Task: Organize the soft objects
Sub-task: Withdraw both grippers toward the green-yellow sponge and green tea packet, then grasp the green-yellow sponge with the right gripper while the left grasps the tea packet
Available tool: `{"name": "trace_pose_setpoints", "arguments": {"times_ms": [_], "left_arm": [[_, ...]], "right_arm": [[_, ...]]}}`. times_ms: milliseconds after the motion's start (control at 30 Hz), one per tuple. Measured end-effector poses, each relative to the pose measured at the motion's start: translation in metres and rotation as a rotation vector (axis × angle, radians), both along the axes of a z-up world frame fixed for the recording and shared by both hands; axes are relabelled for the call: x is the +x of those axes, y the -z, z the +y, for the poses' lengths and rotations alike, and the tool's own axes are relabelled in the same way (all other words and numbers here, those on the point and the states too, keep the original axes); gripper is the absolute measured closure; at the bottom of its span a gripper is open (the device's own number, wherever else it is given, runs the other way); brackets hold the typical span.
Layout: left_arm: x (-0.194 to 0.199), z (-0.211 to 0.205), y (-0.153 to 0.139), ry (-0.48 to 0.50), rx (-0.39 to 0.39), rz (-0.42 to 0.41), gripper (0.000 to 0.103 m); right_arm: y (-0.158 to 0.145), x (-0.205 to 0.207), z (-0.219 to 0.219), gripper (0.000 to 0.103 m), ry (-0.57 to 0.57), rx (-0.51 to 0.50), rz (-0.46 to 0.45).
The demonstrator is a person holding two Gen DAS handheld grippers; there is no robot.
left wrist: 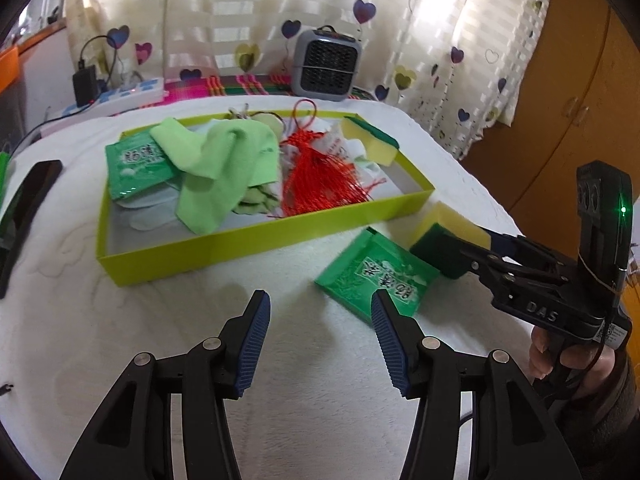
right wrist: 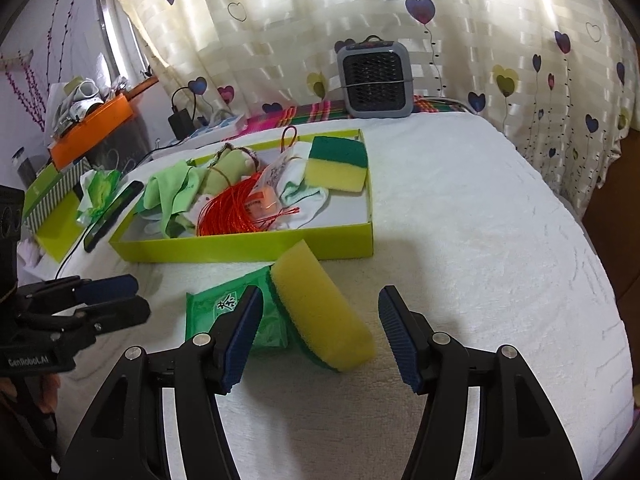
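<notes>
Resting tilted: porous yellow-green sponge block (right wrist: 320,312)

Counts on your bed

You have two sponges (right wrist: 320,312) (right wrist: 338,164), two green packets (left wrist: 374,274) (left wrist: 138,168), one green cloth (left wrist: 224,160), one red tassel (left wrist: 316,180) and one tray (left wrist: 240,240).

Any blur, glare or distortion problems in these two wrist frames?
Left wrist: strong fisheye bending, dark corner vignette, backlit curtain washed out, green cloth slightly smeared. Right wrist: same barrel distortion, bright curtain glare, loose sponge sharp; right tool casts a soft shadow on the white blanket.
</notes>
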State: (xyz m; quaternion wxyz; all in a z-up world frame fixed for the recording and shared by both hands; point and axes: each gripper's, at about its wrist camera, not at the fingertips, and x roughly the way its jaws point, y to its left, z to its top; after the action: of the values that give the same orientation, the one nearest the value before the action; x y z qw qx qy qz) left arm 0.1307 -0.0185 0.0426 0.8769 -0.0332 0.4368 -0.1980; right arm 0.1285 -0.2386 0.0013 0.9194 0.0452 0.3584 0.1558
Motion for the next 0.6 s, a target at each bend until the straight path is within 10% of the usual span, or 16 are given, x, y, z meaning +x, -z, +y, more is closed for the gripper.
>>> {"name": "trace_pose_setpoints", "arguments": {"times_ms": [600], "left_arm": [[-0.011,-0.065,0.009,0.165,0.18,-0.038,0.046]], "right_arm": [[-0.003,-0.008,-0.021,0.066,0.023,0.089,-0.017]]}}
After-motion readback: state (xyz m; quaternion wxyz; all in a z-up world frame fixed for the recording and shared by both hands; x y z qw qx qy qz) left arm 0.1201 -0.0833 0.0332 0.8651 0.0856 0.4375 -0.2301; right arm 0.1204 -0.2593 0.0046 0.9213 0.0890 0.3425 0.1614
